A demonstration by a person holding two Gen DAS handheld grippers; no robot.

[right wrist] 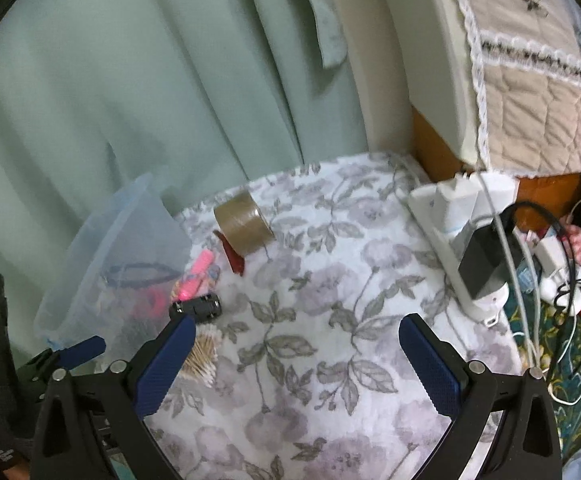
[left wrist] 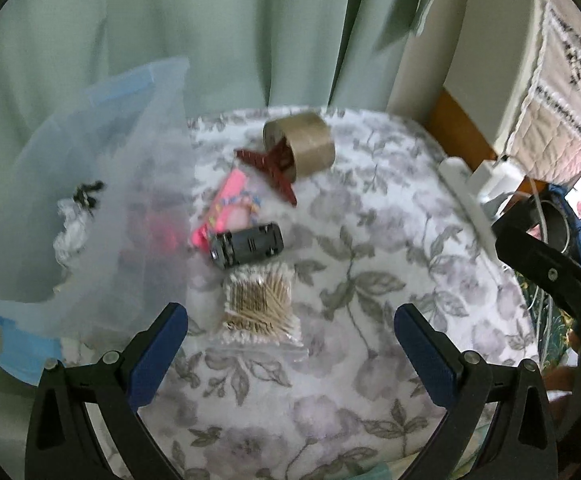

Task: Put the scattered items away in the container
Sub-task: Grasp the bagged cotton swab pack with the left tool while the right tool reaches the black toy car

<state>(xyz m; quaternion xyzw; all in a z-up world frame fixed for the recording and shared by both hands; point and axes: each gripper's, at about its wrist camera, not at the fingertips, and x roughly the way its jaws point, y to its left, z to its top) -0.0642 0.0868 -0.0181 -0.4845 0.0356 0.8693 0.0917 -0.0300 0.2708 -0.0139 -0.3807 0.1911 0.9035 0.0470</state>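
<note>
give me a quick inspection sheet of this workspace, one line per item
surface: floral cloth, bare at centre and right
job's things: clear plastic bin at left holding some items; tape roll, red piece, pink packet, black cylinder and cotton swab bag lie beside it on the cloth
clutter: nothing seen beyond those
grippers: left gripper and right gripper both open, holding nothing
cables: power strip with plugs, loose cords at right edge
surroundings: green curtain behind, quilted cover at right
</note>
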